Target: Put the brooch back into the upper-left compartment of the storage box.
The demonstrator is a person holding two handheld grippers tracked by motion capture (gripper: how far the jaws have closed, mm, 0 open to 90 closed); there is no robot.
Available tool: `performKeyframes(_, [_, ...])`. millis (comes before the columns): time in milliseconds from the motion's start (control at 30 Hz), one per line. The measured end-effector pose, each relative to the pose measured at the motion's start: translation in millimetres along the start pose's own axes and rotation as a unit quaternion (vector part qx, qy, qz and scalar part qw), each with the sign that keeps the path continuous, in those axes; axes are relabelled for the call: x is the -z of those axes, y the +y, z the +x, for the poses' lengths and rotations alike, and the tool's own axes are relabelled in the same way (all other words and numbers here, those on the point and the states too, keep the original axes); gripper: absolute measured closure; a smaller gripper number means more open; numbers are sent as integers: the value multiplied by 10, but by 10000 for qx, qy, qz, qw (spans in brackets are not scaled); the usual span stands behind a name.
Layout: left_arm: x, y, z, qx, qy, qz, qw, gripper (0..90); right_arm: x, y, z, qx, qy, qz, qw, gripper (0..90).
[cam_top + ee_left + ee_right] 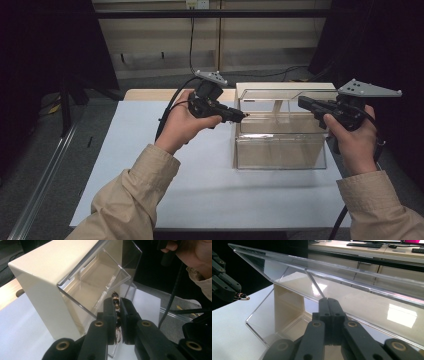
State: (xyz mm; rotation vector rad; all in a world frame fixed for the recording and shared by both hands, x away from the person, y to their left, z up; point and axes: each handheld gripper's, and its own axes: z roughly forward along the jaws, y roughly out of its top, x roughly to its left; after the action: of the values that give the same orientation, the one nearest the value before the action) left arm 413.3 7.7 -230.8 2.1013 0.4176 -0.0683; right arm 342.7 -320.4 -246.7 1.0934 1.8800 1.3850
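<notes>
table w/ white top, dark room.

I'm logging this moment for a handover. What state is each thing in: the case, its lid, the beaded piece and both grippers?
Clear case: upright on the table, open on top.
Clear lid: raised, tilted; right gripper's tips at its edge.
Beaded jewellery: clamped between the left gripper's jaws, beside the case's wall.
Left gripper: shut on the jewellery.
Right gripper: shut; whether it grips the lid, I cannot tell.

Dim room, dark far corners; soft overhead light on white tabletop. Window-like glare patches on clear acrylic box lid. Near black jaws slightly soft.
</notes>
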Motion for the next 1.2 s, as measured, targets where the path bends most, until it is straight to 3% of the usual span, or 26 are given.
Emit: performKeyframes(1200, [-131, 36, -23, -39, 66, -46, 10000, 842, -16, -15, 1, 5, 3, 31, 10000, 900])
